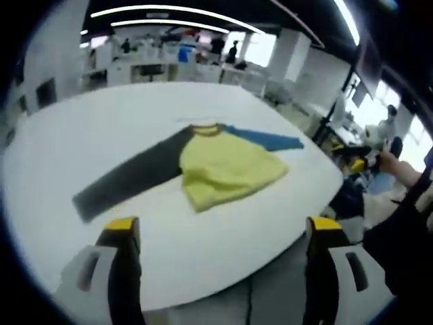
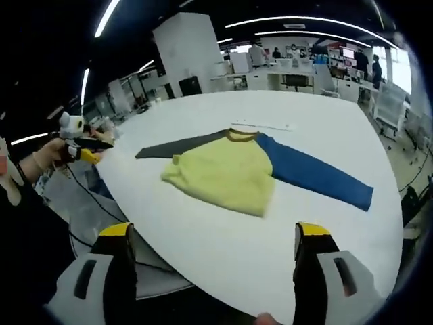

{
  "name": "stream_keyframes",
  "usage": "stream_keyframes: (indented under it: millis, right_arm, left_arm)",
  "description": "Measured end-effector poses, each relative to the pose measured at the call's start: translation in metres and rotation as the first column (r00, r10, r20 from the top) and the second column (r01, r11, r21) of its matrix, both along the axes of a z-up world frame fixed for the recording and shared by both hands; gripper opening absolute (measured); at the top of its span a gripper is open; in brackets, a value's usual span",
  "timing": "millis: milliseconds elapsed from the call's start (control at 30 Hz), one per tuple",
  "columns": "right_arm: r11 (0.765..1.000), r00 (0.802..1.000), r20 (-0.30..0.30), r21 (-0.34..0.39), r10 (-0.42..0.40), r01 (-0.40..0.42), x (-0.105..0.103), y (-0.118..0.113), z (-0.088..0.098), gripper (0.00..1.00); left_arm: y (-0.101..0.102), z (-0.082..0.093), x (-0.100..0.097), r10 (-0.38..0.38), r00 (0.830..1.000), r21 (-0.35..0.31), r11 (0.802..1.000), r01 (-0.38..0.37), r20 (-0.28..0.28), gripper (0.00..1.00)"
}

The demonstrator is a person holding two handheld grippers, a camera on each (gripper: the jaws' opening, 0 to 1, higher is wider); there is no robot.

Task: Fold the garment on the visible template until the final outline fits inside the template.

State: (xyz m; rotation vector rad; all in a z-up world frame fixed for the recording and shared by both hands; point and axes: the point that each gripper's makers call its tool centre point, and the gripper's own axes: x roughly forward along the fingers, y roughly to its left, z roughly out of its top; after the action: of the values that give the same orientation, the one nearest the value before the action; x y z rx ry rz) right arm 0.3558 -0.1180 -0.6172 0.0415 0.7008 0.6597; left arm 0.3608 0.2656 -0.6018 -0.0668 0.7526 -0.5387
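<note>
Two grippers hang at the near edge of a broad white table (image 1: pixel 101 128), each with its yellow-tipped jaws spread wide and nothing between them — the left gripper (image 1: pixel 222 233) over the table's lip, the right gripper (image 2: pixel 216 240) likewise. On the table lies the garment (image 1: pixel 223 169), a long-sleeved shirt with a pale yellow body, one dark grey sleeve (image 1: pixel 128 179) stretched out flat and one blue sleeve (image 1: pixel 267 139) reaching the other way; the yellow body is rumpled and partly doubled over on itself. In the right gripper view the same garment (image 2: pixel 223 172) sits mid-table, the blue sleeve (image 2: pixel 314 176) running toward the far edge and the grey one (image 2: pixel 179 145) toward the opposite side. A thin pale strip (image 2: pixel 260 125) lies just beyond the collar; whether it marks a template I cannot tell. Around the table spreads a large open hall — white desks (image 2: pixel 298 74) and distant people at the back, long ceiling light strips (image 1: pixel 176 10) overhead, and a grey floor below the table edge.
</note>
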Motion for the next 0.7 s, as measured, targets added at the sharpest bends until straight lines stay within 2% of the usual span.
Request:
stream_keyframes:
  millis: [133,267,467,533,700]
  right_arm:
    - [0.999,1.0,0.006,0.023,-0.022,0.022,-0.009,-0.004,0.002,1.0]
    - [1.0,1.0,-0.016,-0.022,-0.021,0.021,-0.014,-0.007,-0.007,1.0]
    - [0.999,1.0,-0.002,-0.025,-0.025,0.025,-0.009,-0.006,-0.005,1.0]
    - [0.998,1.0,0.009,-0.063,-0.02,0.021,-0.006,-0.008,-0.007,0.96]
    - [0.999,1.0,0.013,-0.048,-0.021,0.022,-0.003,-0.006,-0.006,0.93]
  left_arm:
    - [0.006,-0.007,-0.006,0.016,1.0,0.002,1.0,-0.016,-0.025,0.99]
    - [0.006,-0.01,-0.008,0.019,0.999,0.008,1.0,-0.018,-0.038,0.99]
    - [0.002,-0.007,-0.005,0.012,0.999,0.004,1.0,-0.012,-0.034,0.99]
    - [0.001,-0.007,-0.003,0.007,1.0,0.008,1.0,-0.007,-0.029,0.99]
    - [0.001,-0.007,0.0,0.001,1.0,0.018,1.0,0.0,-0.029,0.98]
